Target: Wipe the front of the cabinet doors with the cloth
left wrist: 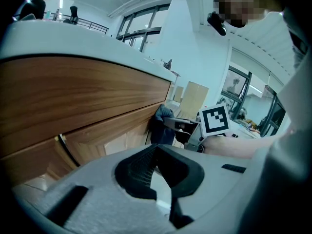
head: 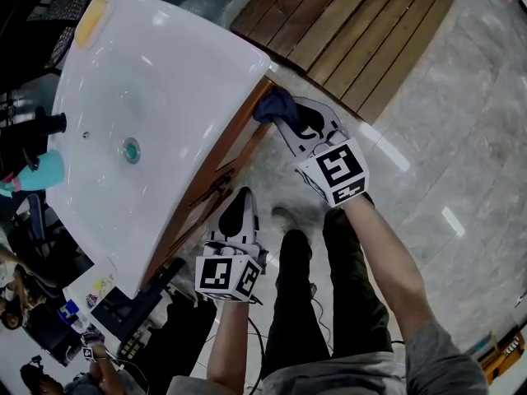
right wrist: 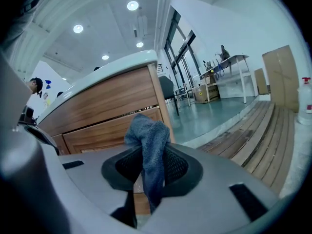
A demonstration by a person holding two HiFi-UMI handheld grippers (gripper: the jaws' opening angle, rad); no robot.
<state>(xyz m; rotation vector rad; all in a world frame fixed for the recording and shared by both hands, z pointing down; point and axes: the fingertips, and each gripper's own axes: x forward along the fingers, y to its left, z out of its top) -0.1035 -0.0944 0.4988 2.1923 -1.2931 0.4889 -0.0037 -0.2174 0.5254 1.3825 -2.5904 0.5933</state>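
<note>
A dark blue cloth (head: 272, 105) is bunched against the far corner of the wooden cabinet front (head: 240, 142), just under the basin's edge. My right gripper (head: 290, 123) is shut on it. In the right gripper view the cloth (right wrist: 148, 135) stands up between the pads, with the cabinet doors (right wrist: 105, 133) close behind it. My left gripper (head: 234, 213) hangs lower by the nearer door, shut and empty, close to a dark handle (head: 216, 186). The left gripper view looks along the wooden doors (left wrist: 109, 130) to the cloth (left wrist: 160, 125) and the right gripper (left wrist: 187, 128).
A white basin (head: 156, 97) tops the cabinet, with a black tap (head: 41, 126), a teal bottle (head: 33, 171) and a yellow bar (head: 90, 19) on it. Wooden decking (head: 362, 31) lies beyond on the grey stone floor. The person's legs (head: 305, 290) stand before the cabinet.
</note>
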